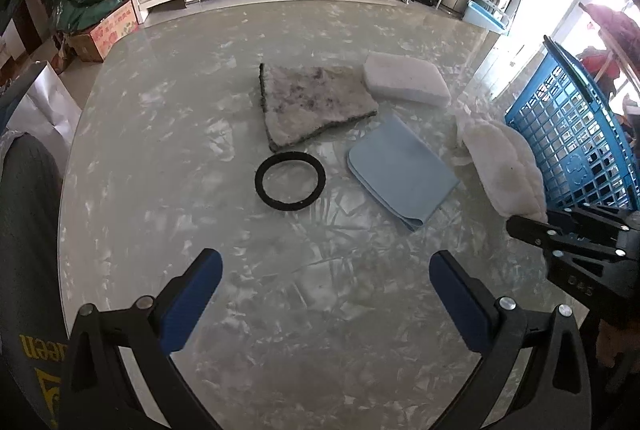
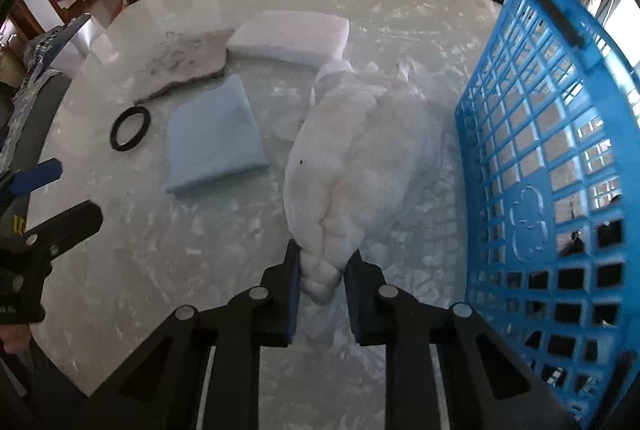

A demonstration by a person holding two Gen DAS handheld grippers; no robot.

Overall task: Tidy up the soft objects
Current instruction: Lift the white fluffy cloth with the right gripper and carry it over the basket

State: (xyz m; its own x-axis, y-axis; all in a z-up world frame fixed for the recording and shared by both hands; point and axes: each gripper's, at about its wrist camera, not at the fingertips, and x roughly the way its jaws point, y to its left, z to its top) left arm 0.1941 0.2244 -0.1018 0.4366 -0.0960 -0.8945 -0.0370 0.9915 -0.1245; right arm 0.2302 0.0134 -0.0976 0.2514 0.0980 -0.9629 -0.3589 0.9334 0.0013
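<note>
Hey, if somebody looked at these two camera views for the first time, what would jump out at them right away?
Probably the right gripper, shut on one end of a fluffy white cloth that lies on the marbled table. Right beside it stands a bright blue lattice basket, at the table's right edge. Farther left lie a folded light blue cloth, a black ring, a stained grey mat and a white sponge block, while the left gripper hovers open.

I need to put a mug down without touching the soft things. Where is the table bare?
Bare: the near-left table, between the left gripper and black ring, and the far side beyond the sponge. Crowded: the right, where grey mat, blue cloth, white fluffy cloth and basket cluster.
</note>
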